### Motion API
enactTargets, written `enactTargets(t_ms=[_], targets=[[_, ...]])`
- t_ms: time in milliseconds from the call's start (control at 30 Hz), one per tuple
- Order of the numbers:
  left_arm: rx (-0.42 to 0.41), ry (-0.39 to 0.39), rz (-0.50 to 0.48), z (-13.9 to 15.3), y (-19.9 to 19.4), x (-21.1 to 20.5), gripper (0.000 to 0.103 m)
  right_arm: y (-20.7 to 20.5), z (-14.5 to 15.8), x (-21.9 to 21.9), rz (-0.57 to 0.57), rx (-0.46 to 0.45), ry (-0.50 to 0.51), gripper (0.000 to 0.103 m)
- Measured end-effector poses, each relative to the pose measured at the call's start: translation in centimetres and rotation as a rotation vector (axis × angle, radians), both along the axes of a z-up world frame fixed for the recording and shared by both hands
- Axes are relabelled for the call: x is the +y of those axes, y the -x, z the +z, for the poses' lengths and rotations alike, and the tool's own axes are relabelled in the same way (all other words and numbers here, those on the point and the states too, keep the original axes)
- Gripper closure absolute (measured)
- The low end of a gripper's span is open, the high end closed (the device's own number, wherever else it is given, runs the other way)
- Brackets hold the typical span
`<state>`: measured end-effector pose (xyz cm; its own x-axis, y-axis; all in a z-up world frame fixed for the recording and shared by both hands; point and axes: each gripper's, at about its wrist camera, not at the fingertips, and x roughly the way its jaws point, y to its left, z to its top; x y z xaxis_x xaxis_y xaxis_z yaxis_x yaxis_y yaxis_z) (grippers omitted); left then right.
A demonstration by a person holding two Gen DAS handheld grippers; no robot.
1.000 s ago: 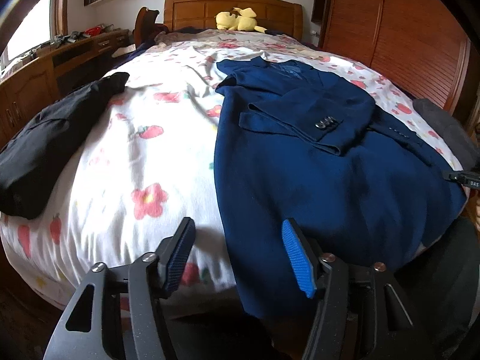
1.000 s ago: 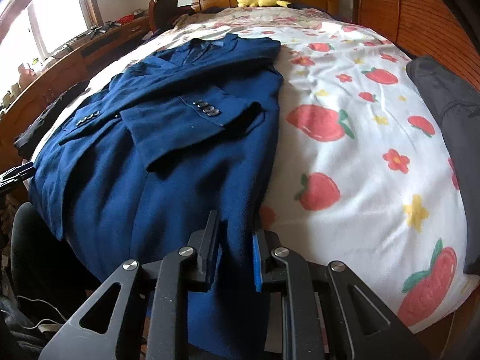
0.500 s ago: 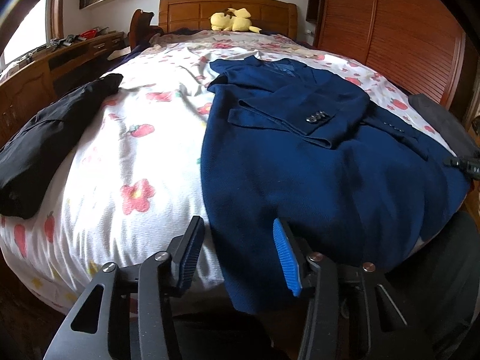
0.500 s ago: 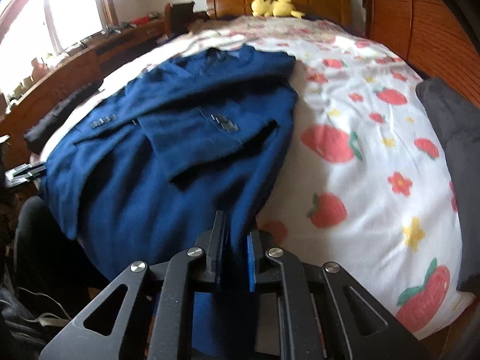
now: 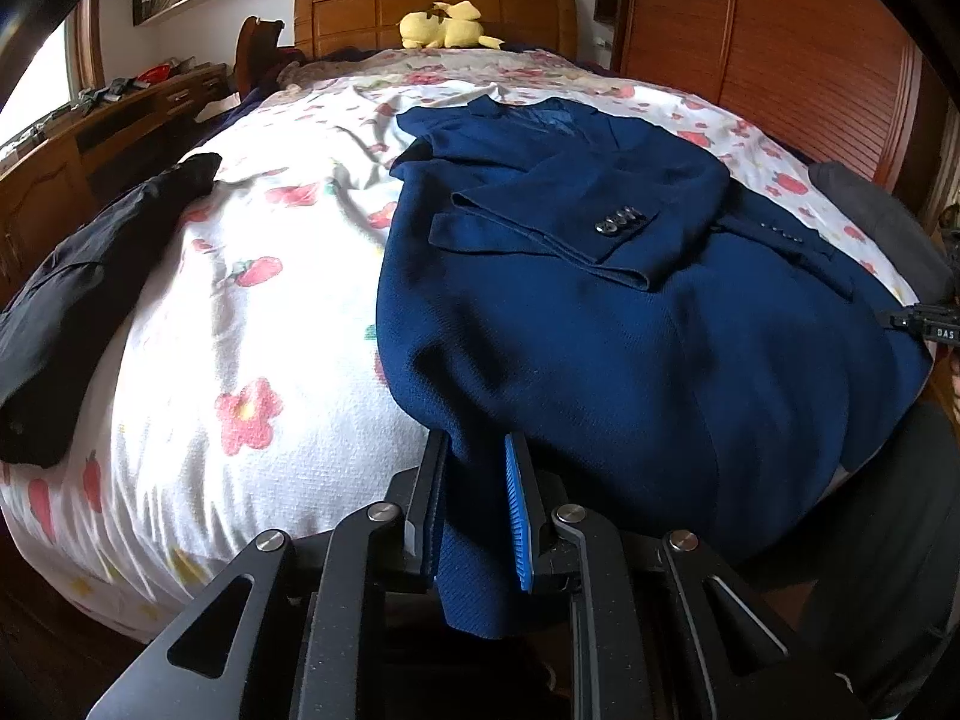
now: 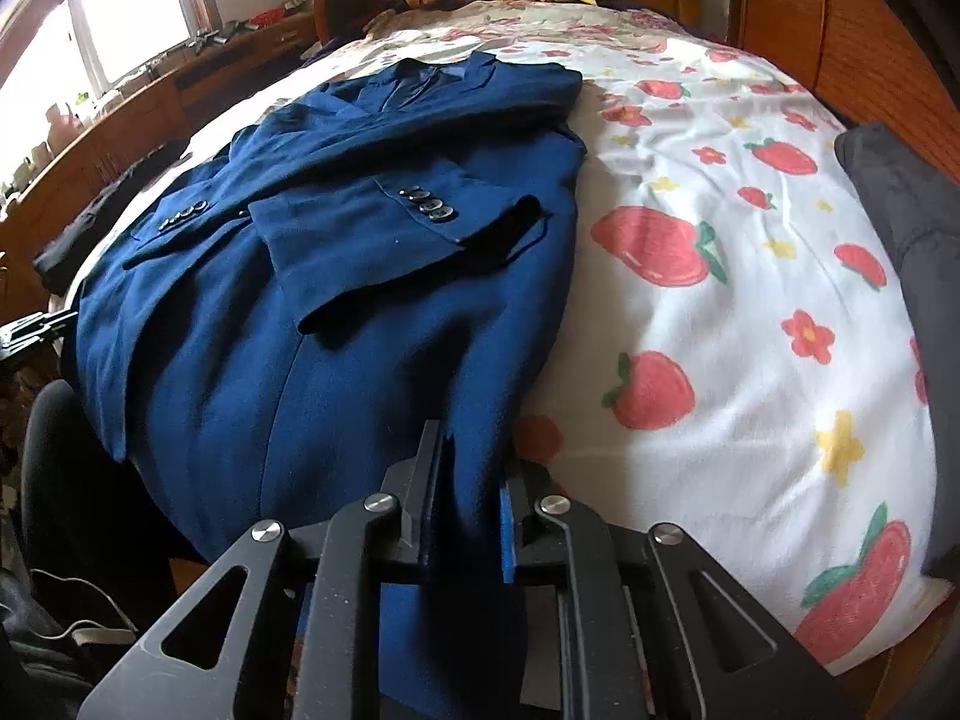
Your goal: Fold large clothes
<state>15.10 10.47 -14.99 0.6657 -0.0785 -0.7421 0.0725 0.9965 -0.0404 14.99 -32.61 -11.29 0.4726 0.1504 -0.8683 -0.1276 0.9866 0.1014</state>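
- Now the blue jacket (image 5: 630, 324) lies face-down along the bed (image 5: 252, 312), collar toward the headboard (image 5: 432, 12), both sleeves folded across its back, hem hanging over the foot edge.
- Left gripper (image 5: 474, 504) is clamped on the hem's left corner, cloth pinched between its fingers.
- Right gripper (image 6: 465, 501) pinches the hem's right corner likewise.
- Beside the jacket, a black garment (image 5: 78, 294) lies on the bed's left side and a grey one (image 6: 906, 222) on its right.
- Farther off, a yellow plush toy (image 5: 447, 30) rests against the headboard.
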Motion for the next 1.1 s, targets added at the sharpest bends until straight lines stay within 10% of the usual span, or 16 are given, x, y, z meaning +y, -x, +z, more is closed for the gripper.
enactTargets(t_ms=[300,733,1100], targets=[[-0.12,-0.038,-0.003,4.4,0.7,-1.5,0.099,-0.3,3.5,1.6,0.093,-0.06,-0.075,0.097],[-0.541,0.008,-0.012,24.7,-1.2,-5.7,0.099,-2.3,21.2,3.7,0.107,-0.482,-0.174,0.098],[-0.711,0.033,-0.033,33.8,4.8,-5.6,0.099,5.2,32.9,3.4,0.118,-0.769,-0.169,0.099]])
